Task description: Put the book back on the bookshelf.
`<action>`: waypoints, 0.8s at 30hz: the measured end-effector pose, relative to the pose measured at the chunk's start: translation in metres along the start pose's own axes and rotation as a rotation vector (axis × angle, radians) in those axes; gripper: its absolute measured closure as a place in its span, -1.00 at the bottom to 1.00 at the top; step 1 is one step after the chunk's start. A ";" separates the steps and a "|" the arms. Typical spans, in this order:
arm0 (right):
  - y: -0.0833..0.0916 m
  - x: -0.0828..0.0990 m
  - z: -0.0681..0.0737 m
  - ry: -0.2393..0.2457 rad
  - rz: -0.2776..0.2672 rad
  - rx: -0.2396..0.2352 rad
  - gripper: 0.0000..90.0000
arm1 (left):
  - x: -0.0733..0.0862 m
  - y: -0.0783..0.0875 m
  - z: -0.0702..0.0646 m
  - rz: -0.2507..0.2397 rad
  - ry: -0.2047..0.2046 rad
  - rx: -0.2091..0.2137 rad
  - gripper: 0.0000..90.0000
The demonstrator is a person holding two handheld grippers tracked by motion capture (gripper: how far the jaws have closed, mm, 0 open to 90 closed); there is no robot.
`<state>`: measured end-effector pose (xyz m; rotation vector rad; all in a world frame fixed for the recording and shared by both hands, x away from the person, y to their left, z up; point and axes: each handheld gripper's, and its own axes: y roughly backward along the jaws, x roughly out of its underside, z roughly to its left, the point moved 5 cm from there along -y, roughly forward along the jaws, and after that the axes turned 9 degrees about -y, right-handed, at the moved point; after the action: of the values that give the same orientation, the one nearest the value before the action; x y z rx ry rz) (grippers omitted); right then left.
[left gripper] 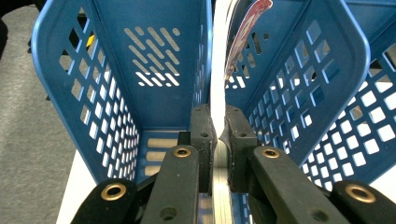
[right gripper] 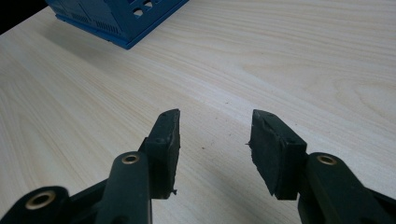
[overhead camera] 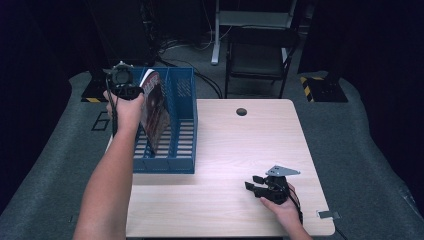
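The right tongs (overhead camera: 256, 184) rest on the bare desk (overhead camera: 240, 150) at its near right, jaws spread, nothing between them; the blue file rack (overhead camera: 175, 125) stands farther left; the left tongs (overhead camera: 131, 91) pinch the magazine (overhead camera: 152, 110) by its edge; the magazine stands inside a rack compartment, leaning against a divider, long axis roughly upright.

Magazine (overhead camera: 153, 110) in file rack (overhead camera: 182, 150), rack on table (overhead camera: 240, 150) left

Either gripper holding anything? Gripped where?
The left gripper is shut on the magazine, clamped on its thin edge above the blue file rack. The right gripper is open over the table, holding nothing.
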<state>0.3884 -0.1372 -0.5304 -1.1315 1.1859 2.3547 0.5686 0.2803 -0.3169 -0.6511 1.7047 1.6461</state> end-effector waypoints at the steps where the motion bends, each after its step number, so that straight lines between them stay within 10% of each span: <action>1: 0.000 0.000 0.000 0.000 -0.001 0.000 0.17 | 0.000 0.000 0.000 0.000 0.000 0.000 0.85; 24: -0.002 0.001 -0.001 0.006 0.010 0.002 0.17 | 0.006 0.001 0.000 -0.019 0.027 0.062 0.21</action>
<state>0.3891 -0.1367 -0.5326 -1.1357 1.1991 2.3586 0.5638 0.2807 -0.3211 -0.6602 1.7559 1.5720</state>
